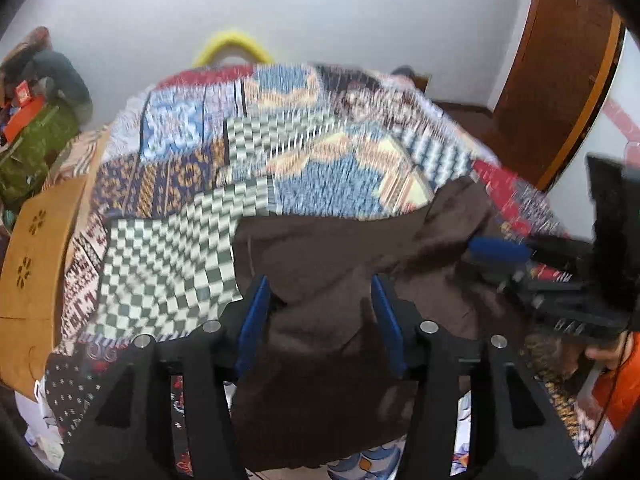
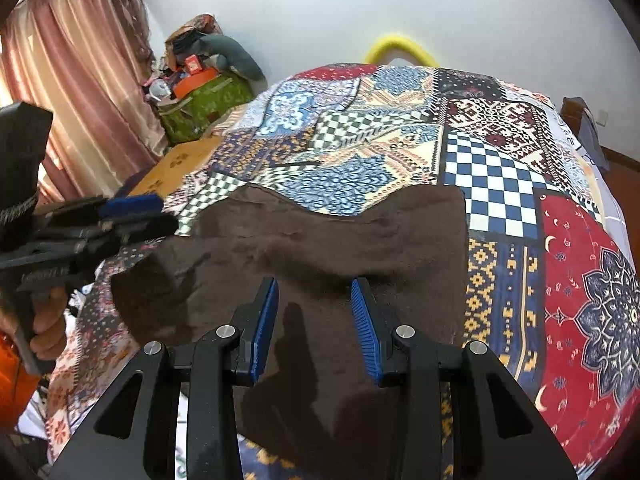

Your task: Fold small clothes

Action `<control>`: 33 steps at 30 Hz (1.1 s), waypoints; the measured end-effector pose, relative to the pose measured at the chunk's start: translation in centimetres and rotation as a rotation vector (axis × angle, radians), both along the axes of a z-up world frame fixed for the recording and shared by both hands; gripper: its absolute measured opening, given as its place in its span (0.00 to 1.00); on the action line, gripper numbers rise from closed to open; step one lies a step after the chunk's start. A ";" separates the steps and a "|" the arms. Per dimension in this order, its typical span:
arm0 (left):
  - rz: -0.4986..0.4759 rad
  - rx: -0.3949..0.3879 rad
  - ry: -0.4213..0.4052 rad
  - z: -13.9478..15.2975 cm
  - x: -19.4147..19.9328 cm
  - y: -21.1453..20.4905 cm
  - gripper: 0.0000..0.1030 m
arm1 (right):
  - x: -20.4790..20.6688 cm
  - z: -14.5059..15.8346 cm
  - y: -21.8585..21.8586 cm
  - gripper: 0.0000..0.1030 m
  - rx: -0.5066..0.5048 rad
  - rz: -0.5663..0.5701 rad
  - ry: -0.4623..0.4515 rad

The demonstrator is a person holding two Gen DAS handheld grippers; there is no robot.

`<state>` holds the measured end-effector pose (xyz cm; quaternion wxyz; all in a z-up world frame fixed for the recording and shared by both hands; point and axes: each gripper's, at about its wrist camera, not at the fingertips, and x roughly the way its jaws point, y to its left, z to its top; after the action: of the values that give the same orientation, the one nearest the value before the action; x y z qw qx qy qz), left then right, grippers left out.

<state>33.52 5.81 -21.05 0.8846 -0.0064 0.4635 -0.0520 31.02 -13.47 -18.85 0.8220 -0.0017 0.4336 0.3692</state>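
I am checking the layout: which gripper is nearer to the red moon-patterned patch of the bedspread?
Right. The right gripper is over the brown cloth, with the red patch to its right; the left gripper is past the cloth's opposite edge.

white wall (image 2: 280, 8) | pink curtains (image 2: 80, 60) | wooden door (image 1: 560, 60) | patchwork bedspread (image 2: 500, 140)

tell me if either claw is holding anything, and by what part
Neither seems to hold anything. The left claw and right claw both hover open over the brown cloth on the patchwork bedspread, pads clear of it.
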 end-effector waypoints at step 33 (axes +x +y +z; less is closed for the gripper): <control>0.089 -0.302 0.210 -6.0 1.6 4.2 0.73 | 0.6 -1.6 -3.8 0.62 -0.022 -0.074 0.074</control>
<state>35.14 10.05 -27.03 0.8218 -0.1647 0.5394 -0.0808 31.66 -17.30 -20.47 0.8184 0.0191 0.4676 0.3335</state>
